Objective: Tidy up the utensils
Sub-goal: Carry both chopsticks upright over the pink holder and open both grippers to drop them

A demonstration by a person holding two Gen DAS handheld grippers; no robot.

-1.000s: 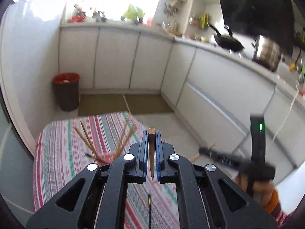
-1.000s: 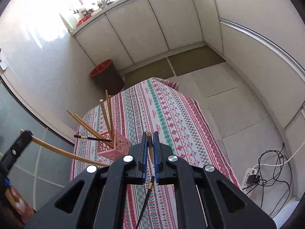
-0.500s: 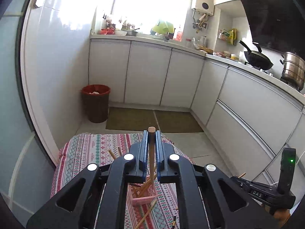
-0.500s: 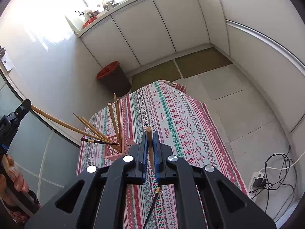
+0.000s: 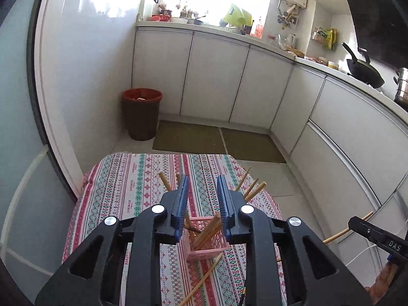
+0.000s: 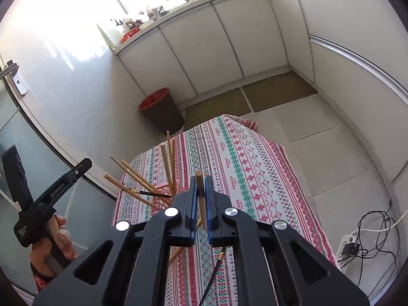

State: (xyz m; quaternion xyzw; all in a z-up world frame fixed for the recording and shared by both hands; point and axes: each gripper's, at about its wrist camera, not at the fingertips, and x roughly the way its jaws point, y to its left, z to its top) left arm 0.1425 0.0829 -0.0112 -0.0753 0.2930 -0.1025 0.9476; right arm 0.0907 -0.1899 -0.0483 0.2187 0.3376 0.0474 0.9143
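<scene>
Right, the pink basket stands upright on the striped tablecloth, toward the near end of the table, and I count a cluster of wooden chopsticks leaning out of it at different angles, a few fanned to one side and a pair close to upright. One dark chopstick with a light band lies slanted among them, its tip in the basket. On the cloth just in front of the basket a loose wooden chopstick lies diagonally, and beside it a dark chopstick with a gold tip rests on the fabric.

My left gripper hangs directly above the basket, its jaws opening, with clear air between the blue pads; I see nothing pinched there, only the basket and its sticks below the gap. My right gripper is off to the side of the basket, jaws pressed onto a wooden chopstick that stands nearly upright between them, its blunt end poking above the pads.

In the right wrist view a hand grips the left tool's handle at the table's edge.

Beyond the table I see a red-rimmed waste bin against the white cabinets.
</scene>
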